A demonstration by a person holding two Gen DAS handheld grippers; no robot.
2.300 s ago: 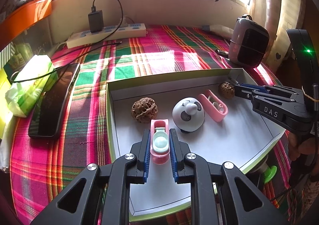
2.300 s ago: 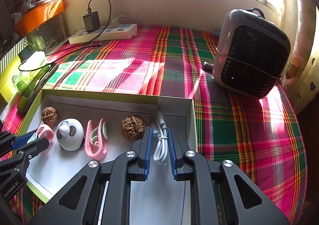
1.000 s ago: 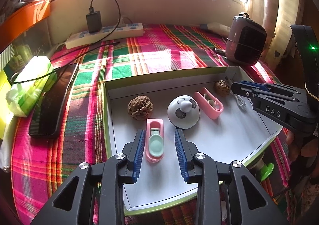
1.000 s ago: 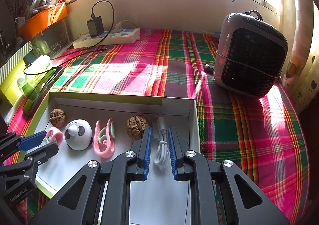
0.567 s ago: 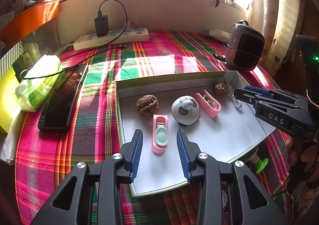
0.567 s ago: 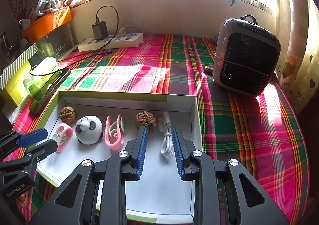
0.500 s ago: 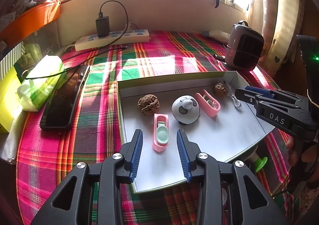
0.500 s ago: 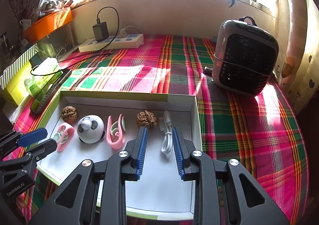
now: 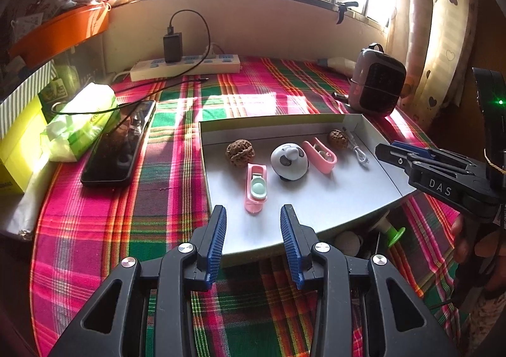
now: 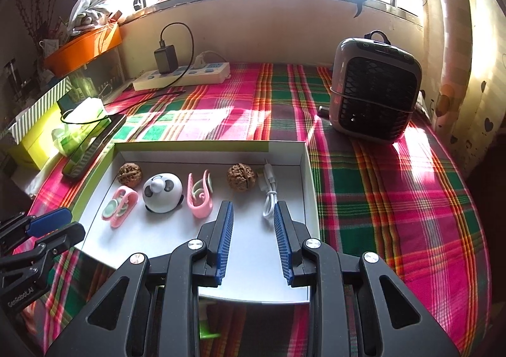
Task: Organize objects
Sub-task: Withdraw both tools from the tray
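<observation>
A shallow white box (image 9: 332,198) with a green rim lies on the plaid cloth. In it are two walnuts (image 9: 239,152) (image 10: 241,176), a round panda gadget (image 9: 288,161), two pink cases (image 9: 256,187) (image 10: 200,195) and a white cable (image 10: 268,192). My left gripper (image 9: 253,214) stands open above the box's near edge, with the nearer pink case just ahead of its tips. In the right wrist view my right gripper (image 10: 253,208) is open, and the cable's looped end lies loose by its right pad (image 10: 281,230). Each gripper shows in the other's view (image 9: 389,148) (image 10: 63,224).
Left of the box lie a black phone (image 9: 117,145), a green tissue pack (image 9: 79,122) and a yellow box (image 9: 15,148). A power strip (image 9: 186,67) with a charger sits by the wall. A small heater (image 10: 374,97) stands at the right. A green object (image 9: 395,232) pokes out under the box.
My left gripper let go of the pink case and my right let go of the cable. Both jaws opened and both grippers drew back and up from the box.
</observation>
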